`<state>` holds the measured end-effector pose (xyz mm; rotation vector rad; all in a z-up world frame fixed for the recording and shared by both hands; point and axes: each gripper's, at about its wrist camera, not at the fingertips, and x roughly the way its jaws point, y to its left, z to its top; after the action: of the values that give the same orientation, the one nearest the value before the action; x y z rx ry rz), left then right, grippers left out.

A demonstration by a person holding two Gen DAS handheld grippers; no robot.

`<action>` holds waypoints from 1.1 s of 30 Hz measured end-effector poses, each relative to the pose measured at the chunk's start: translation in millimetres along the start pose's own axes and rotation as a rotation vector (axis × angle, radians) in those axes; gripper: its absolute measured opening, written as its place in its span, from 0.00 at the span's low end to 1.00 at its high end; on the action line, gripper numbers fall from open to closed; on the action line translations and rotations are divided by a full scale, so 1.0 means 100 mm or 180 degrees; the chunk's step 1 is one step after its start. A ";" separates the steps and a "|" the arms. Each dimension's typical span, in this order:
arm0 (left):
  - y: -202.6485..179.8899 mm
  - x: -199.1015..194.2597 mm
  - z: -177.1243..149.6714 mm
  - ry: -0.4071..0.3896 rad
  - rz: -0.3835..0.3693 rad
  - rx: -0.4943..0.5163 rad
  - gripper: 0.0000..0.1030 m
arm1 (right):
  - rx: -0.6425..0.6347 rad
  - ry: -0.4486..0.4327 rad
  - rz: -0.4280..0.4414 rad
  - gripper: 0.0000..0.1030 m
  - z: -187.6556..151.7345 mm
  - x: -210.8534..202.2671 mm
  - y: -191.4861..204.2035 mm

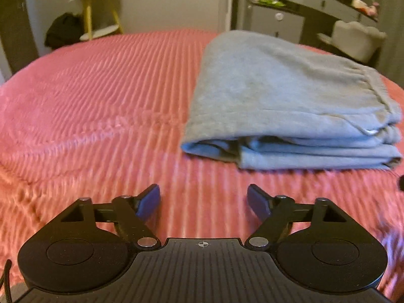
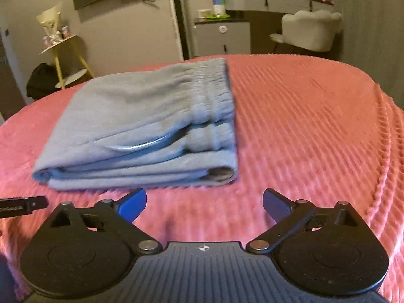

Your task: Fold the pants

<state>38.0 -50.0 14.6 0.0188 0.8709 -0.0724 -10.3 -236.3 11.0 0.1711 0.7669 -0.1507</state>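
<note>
Left wrist view
Pants: the grey pants (image 1: 285, 101) are seen folded into a compact stack of several layers on the pink ribbed bedspread (image 1: 88, 96).
Left gripper: the left gripper (image 1: 204, 202) is held above the bedspread on the near side of the pants, short of them and not touching; its blue-padded fingers (image 1: 149, 202) are spread apart with nothing between them.
Near edge of pants: the layers gape slightly at the near left corner, though motion blur makes this hard to judge.

Right wrist view
Pants: the pants (image 2: 141, 123) are seen with the elastic waistband (image 2: 212, 93) along their right edge, and a pale cord or label (image 2: 144, 145) peeks from between the layers.
Right gripper: the right gripper (image 2: 204, 204) is held just short of the near edge of the pants, with its fingers wide apart and empty.

Step in hand
Judgement: the folding appears complete, with only tidying or withdrawal left.
Advice: any pressing is best done flat on top of the pants, so the layers are not dragged out of line; the loose corner and cord may be tucked in gently.
</note>
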 end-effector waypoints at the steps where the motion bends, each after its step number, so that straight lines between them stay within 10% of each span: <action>1: -0.01 -0.06 -0.03 -0.0047 -0.0007 0.0008 0.82 | -0.0142 -0.0003 -0.0032 0.96 -0.05 -0.02 0.08; 15: -0.04 0.05 -0.07 0.0011 0.0032 0.0024 0.91 | -0.0862 -0.0276 0.0054 0.96 -0.22 0.05 0.65; 33: -0.11 0.19 -0.08 0.0103 0.0109 0.0104 0.91 | -0.0654 -0.0257 -0.0016 0.96 -0.16 0.14 0.53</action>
<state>43.1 -62.0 -4.8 0.0655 0.9015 -0.0543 -0.7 -182.2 -4.9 -0.0316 0.6975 -0.0822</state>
